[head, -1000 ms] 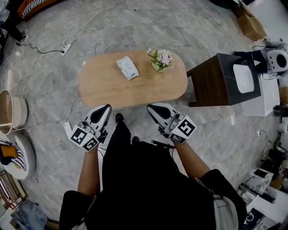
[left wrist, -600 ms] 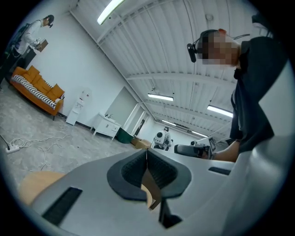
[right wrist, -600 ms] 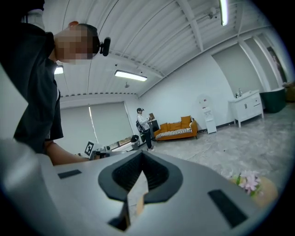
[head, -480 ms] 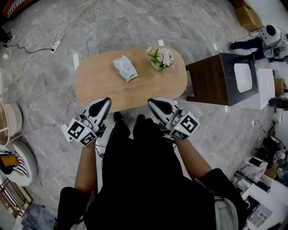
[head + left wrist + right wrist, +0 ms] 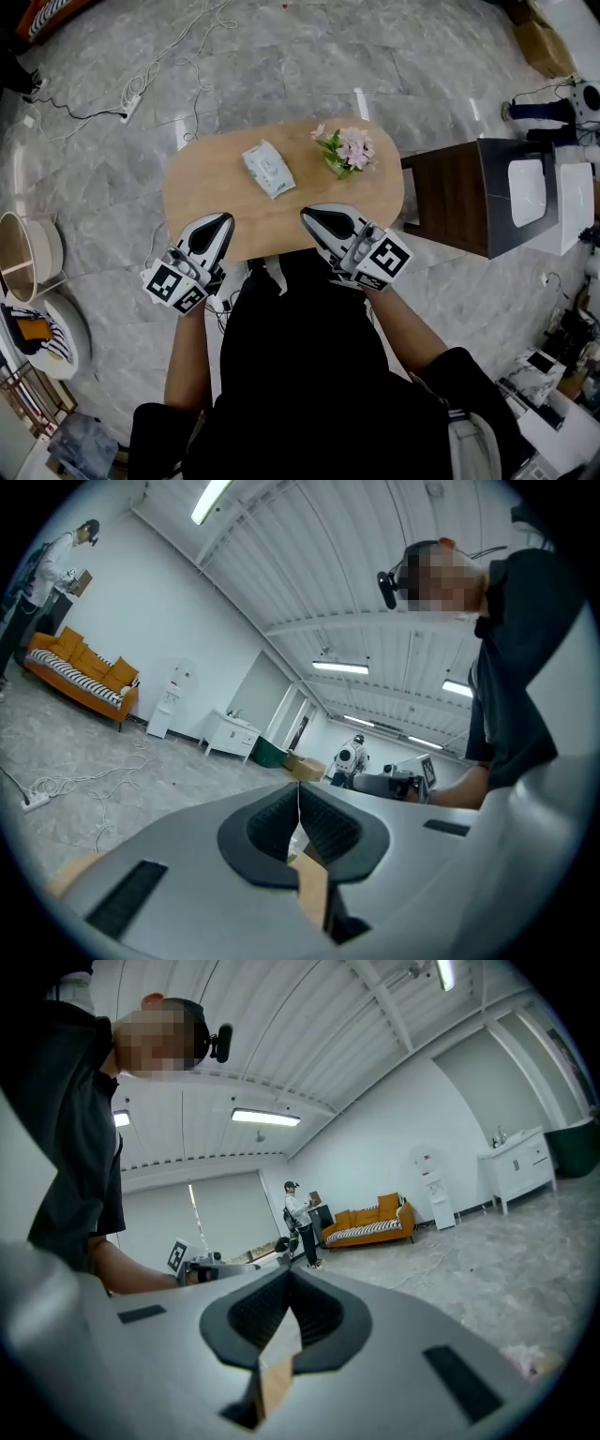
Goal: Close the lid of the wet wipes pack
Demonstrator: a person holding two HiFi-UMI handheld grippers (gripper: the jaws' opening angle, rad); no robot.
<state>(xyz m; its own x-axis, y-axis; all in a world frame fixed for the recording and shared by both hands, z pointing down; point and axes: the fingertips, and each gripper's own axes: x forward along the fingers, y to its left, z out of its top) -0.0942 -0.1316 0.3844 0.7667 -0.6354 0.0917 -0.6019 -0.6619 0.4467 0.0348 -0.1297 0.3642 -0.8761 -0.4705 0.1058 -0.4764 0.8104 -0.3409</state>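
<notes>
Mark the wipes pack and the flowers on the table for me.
wipes pack (image 5: 267, 169), head view, middle of its top face.
flowers (image 5: 352, 147), head view, on the pink blooms.

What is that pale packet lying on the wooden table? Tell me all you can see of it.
It is a pack of wipes: a soft, pale, oblong packet with a whiter panel on top, probably its lid; whether that is open is too small to tell. It lies flat and slantwise on the oval wooden table, left of the potted flowers in the head view. Only the table touches it.
</notes>
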